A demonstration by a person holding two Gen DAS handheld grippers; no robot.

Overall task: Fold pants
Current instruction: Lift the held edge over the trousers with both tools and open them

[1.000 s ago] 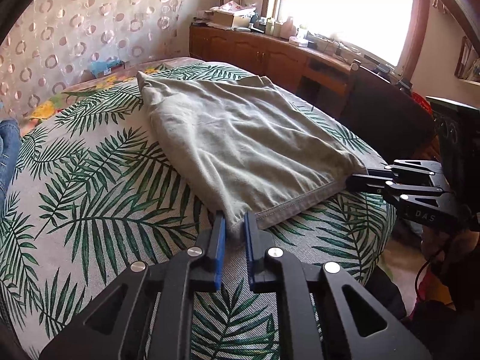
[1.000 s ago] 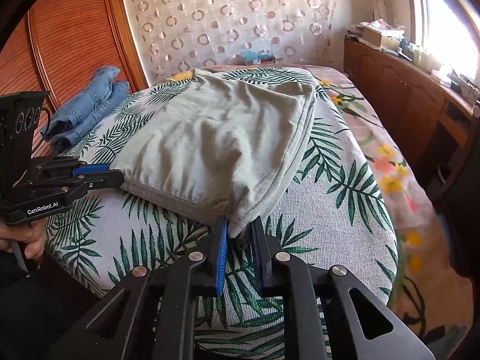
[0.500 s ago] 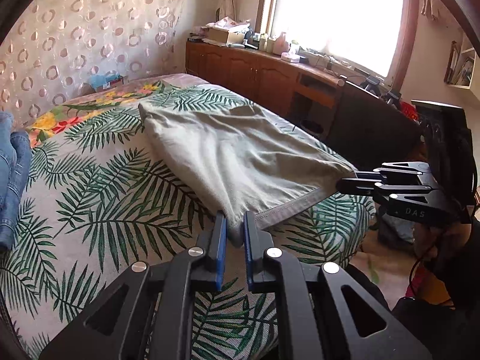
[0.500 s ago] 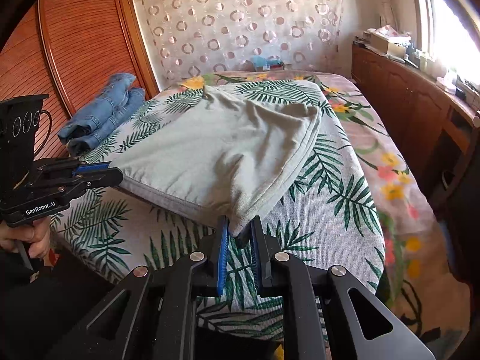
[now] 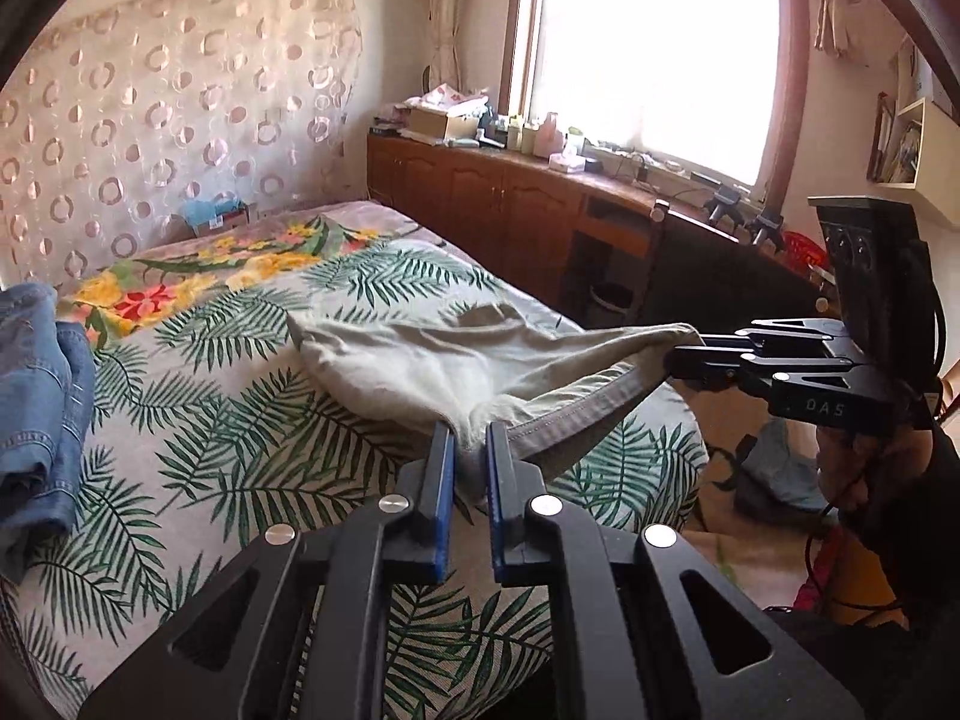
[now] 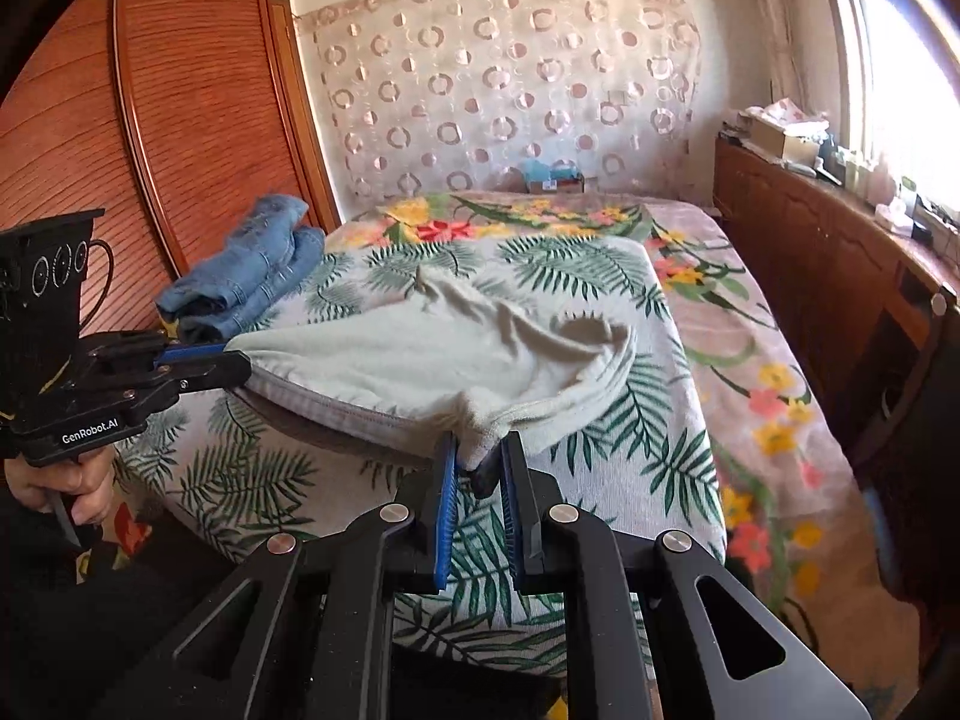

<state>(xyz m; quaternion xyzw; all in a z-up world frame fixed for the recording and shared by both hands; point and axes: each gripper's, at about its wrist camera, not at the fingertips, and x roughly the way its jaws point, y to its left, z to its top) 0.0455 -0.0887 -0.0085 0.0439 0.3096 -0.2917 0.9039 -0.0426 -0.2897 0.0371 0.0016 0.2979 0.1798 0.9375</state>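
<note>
Item: grey-green pants point(image 5: 480, 360), folded, on the palm-leaf bedspread point(image 5: 198, 438). Near hemmed edge is lifted clear of the bed and sags between my two grips; the far part lies rumpled on the spread, one small peak of cloth standing up at the far side

My left gripper point(image 5: 467, 450): blue pads drawn close, pinching one near corner of the pants; the cloth bunches between them. Seen from my right wrist camera, it sits at the picture's left, held by my hand point(image 6: 63, 483) under its handle

My right gripper point(image 6: 480, 456): blue pads drawn close, pinching the other near corner; a fold of cloth hangs out below the tips. From my left wrist camera, it reaches in from the picture's right, tips on the corner of the pants

Also on the bed: blue jeans point(image 6: 246, 273), folded in a pile near the wooden wardrobe point(image 6: 150, 120), well apart from the pants; floral sheet point(image 6: 750, 360) showing beyond the palm-leaf spread

Surroundings: circle-patterned curtain point(image 6: 510, 78) behind the bed; small box point(image 6: 555, 177) at its foot; wooden cabinets point(image 5: 480, 204) under a bright window point(image 5: 654, 42), their top crowded with bottles and boxes
</note>
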